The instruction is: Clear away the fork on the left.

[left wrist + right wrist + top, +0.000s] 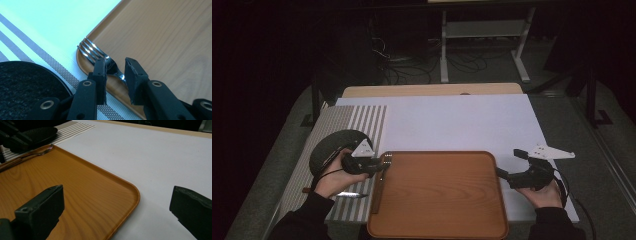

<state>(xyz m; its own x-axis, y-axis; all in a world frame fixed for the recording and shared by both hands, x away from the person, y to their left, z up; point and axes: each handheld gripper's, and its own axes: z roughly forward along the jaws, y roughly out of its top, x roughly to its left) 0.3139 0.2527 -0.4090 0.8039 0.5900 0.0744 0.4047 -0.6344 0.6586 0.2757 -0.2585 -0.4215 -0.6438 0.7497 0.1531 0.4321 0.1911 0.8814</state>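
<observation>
I hold a claw in each hand at a table in a dark room. The tabletop is pale wood, bare along its far edge at 12 o'clock; a white sheet covers most of it. At 9 o'clock on the sheet lies a striped mat in grey and white, and a round black plate rests on the mat. A wooden tray sits at 6 o'clock, its left rim over the mat's edge, its right rim on the sheet.

My left claw is at the tray's far left corner. Its jaws stand a little apart on either side of the neck of a fork; I cannot tell whether they press on it. The fork lies on the tray along the left rim, tines pointing to the far corner, just beside the black plate. A knife lies on the mat at 7 o'clock, near my left wrist.

My right claw is at 3 o'clock, off the tray's right rim and above the white sheet, jaws wide apart, empty.

Beyond the table, at 12 o'clock, the floor is grey with loose black cables and the white legs of a stand. The rest of the room is too dark to make out.
</observation>
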